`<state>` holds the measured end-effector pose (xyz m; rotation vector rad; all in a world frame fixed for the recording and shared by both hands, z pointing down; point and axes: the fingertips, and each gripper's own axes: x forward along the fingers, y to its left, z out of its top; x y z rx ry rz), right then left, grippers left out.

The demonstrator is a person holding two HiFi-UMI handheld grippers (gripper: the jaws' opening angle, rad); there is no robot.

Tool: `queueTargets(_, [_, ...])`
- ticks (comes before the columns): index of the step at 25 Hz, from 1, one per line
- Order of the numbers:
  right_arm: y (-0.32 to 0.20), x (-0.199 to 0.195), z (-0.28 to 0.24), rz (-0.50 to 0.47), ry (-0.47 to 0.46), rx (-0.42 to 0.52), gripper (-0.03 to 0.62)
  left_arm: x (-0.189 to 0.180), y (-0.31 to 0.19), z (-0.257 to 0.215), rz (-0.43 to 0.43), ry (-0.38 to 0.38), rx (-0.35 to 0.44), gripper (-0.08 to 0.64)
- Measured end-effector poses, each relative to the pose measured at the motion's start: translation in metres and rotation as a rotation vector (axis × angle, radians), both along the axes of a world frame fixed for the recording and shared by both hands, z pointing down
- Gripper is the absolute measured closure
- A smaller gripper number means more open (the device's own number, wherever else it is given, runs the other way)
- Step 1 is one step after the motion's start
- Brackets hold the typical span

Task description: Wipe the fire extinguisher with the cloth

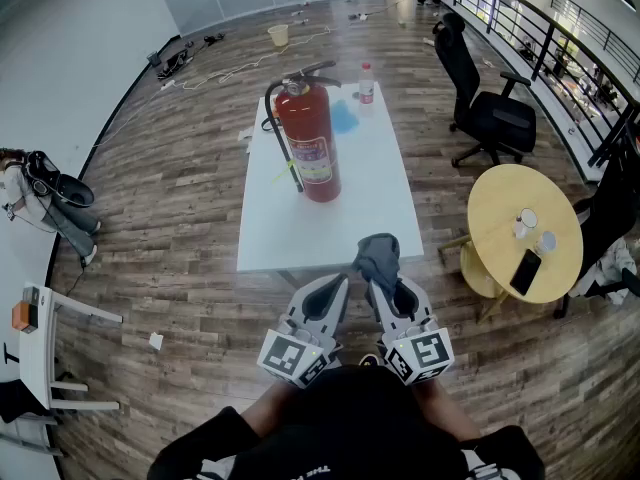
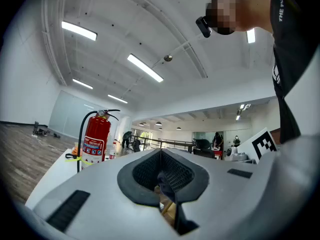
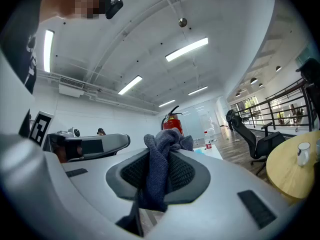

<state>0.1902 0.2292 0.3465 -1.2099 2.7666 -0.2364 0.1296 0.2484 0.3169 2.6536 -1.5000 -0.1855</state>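
Right gripper [image 1: 388, 286] jaws clamped on the grey cloth [image 3: 161, 169], which is bunched above the pads, likely as the wiping face. Left gripper [image 2: 161, 156] jaws closed, nothing held. Both sit low centre in the head view, short of the white table [image 1: 290, 243]. Fire extinguisher [image 1: 312, 143] upright mid-table, upper centre — untouched. Bottle [image 1: 366, 83] behind it — contents unclear.

Bare tabletop [image 1: 330, 230] lies open before the extinguisher [image 1: 312, 148].
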Motion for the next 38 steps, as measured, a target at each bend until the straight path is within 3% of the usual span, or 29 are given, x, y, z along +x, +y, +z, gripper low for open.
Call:
queueTargets(12, [0.007, -0.003, 0.007, -0.033, -0.006, -0.028, 0.511, 0.001, 0.007, 0.007, -0.02, -0.012, -0.018, 0.537])
queueTargets(20, [-0.008, -0.014, 0.015, -0.039, 0.03, -0.053, 0.511, -0.02, -0.005, 0.01, -0.066, -0.004, -0.033, 0.537])
queueTargets(24, [-0.029, -0.026, 0.015, -0.042, 0.049, -0.062, 0.511, -0.035, -0.034, 0.012, -0.077, -0.001, -0.033, 0.537])
queueTargets(27, [-0.045, -0.043, 0.013, -0.131, 0.027, -0.054, 0.511, -0.051, -0.063, 0.014, -0.086, -0.005, -0.036, 0.537])
queueTargets(29, [-0.06, -0.057, 0.016, -0.167, 0.082, -0.041, 0.511, -0.064, -0.084, 0.018, -0.093, -0.002, -0.056, 0.537])
queueTargets(32, [-0.089, -0.076, 0.02, -0.176, 0.136, -0.044, 0.511, -0.081, -0.115, 0.019, -0.099, -0.002, -0.063, 0.537])
queueTargets(38, [-0.168, -0.102, -0.005, -0.178, 0.105, 0.024, 0.511, -0.116, -0.191, 0.01, -0.094, -0.002, -0.043, 0.537])
